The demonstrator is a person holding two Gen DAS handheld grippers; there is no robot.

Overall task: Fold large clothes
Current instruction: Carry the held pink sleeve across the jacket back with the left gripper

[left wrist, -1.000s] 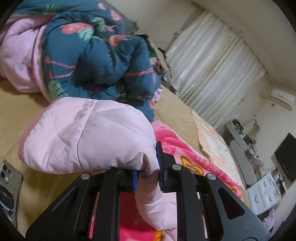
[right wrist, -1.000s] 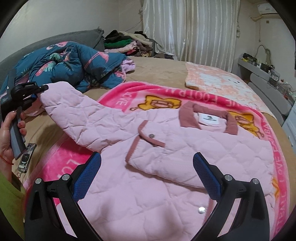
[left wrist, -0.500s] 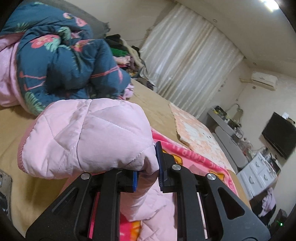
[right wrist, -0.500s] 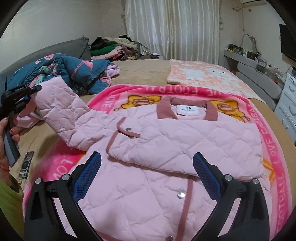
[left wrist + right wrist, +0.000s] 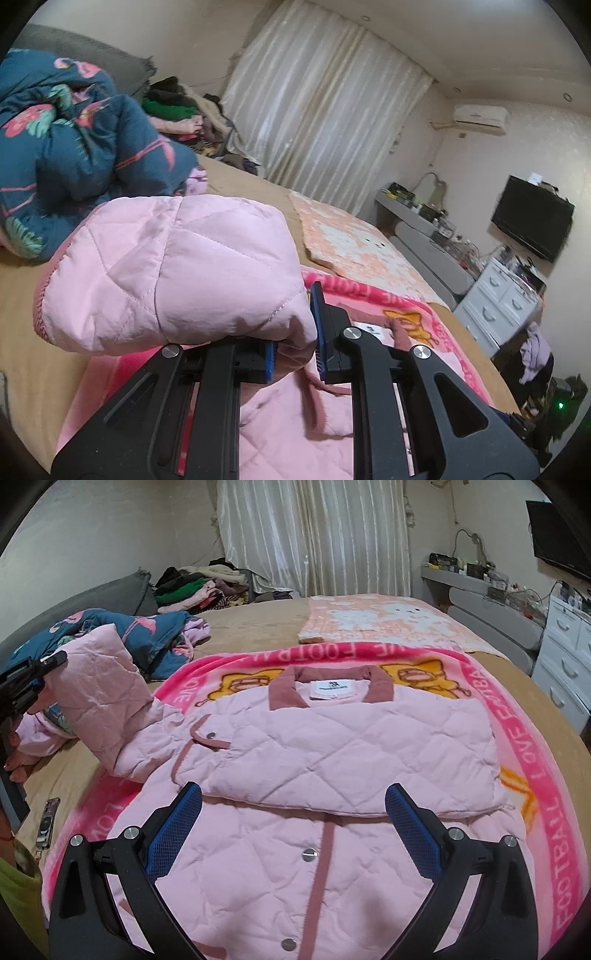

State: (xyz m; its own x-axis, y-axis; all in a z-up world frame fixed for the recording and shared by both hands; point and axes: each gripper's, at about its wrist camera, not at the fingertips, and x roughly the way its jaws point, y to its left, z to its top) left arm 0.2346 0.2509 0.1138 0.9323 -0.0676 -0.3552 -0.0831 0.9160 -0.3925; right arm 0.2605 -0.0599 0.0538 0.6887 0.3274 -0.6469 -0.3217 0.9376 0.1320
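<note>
bare tan bed beyond jacket, duvet crowding left (phone too)

left gripper clamped on pink quilted sleeve, sleeve bunched above the jaws, pink jacket body below gripper, pink cartoon blanket under jacket, teal floral duvet behind sleeve

Pale curtains, white drawers, wall television, possibly an air conditioner
</note>
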